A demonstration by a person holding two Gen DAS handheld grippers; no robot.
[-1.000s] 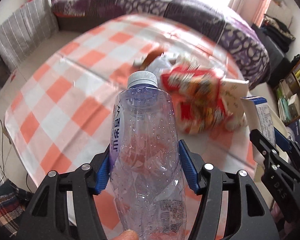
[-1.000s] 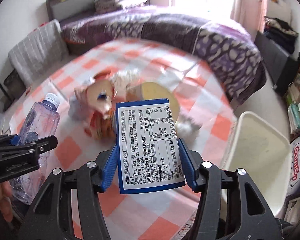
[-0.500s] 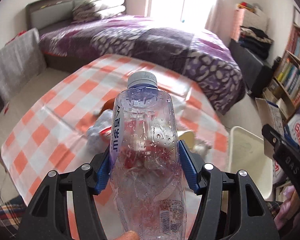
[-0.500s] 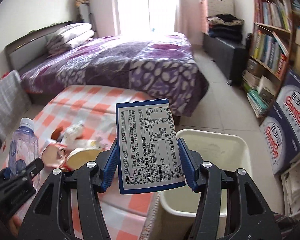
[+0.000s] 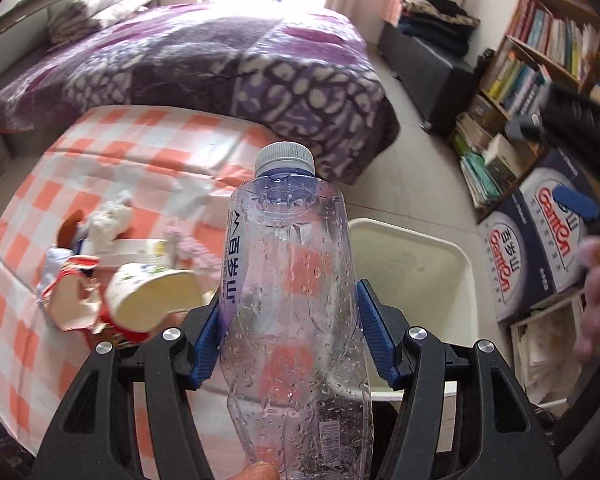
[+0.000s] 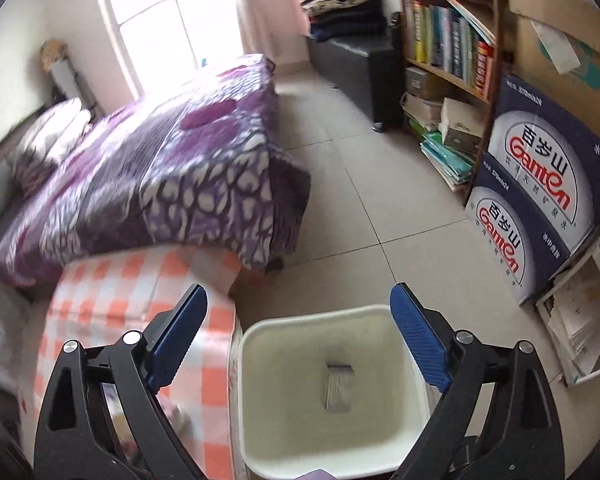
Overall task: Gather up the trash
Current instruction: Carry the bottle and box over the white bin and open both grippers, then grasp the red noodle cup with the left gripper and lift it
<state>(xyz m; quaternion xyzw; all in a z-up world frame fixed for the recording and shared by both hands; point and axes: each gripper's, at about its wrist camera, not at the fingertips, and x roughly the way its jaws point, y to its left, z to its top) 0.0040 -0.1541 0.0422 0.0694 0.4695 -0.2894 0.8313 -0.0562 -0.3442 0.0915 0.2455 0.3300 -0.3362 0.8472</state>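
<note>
Our left gripper [image 5: 290, 334] clamps a clear plastic bottle [image 5: 290, 300]; our right gripper [image 6: 298, 340] hangs over a white bin [image 6: 396, 446].

Nearest us, the left jaws press both sides of the upright, capped bottle. The right jaws are opening with nothing between them, and a small box [image 6: 339, 387] shows inside the bin directly below. Beside the bin stands the desk [image 5: 112, 160] under an orange checked cloth, carrying crumpled wrappers [image 5: 74, 298] and a paper cup [image 5: 154, 296]. Farther off lie a purple bed [image 6: 172, 172] and a bookshelf [image 6: 448, 36].
</note>
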